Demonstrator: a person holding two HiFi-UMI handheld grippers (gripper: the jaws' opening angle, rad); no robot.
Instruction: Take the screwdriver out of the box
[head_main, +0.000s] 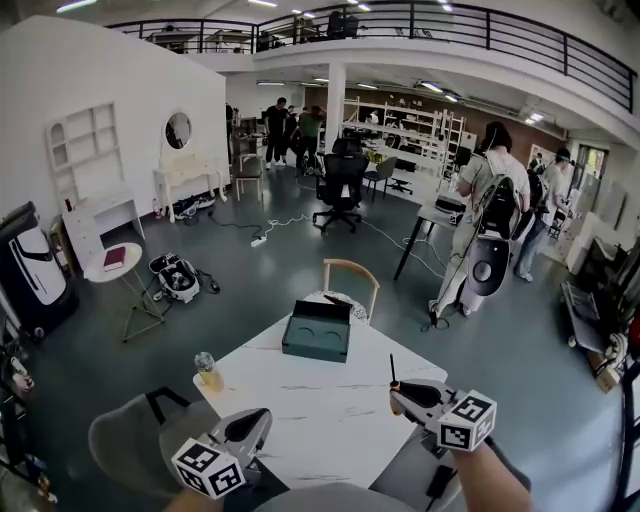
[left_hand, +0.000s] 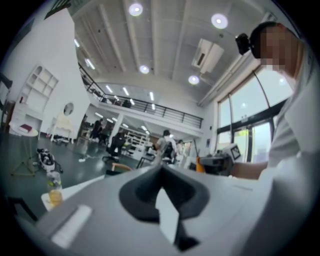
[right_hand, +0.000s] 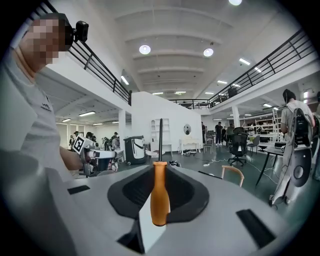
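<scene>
Screwdriver (right_hand: 159, 200): out of the box (head_main: 316, 332), held upright in the air on the person's side of the box and off to its right. The black shaft points up and the orange handle is down.
Right gripper (head_main: 400, 392): jaws closed on the orange handle, about mid-handle, and the grip looks square.
Left gripper (head_main: 250, 428): jaws together with nothing between them, on the near side of the box and to its left, taking no part.
Box: dark green and open. Its moulded recesses look empty, though they are small in the head view.
Step in hand: probably carrying the tool clear, since the lift itself looks done.
Doing it well: squeeze steadily so the smooth handle cannot slide. Hold the shaft upright and away from the box rim. Lower it handle first onto bare table (head_main: 330, 410) on the near side of the box.
</scene>
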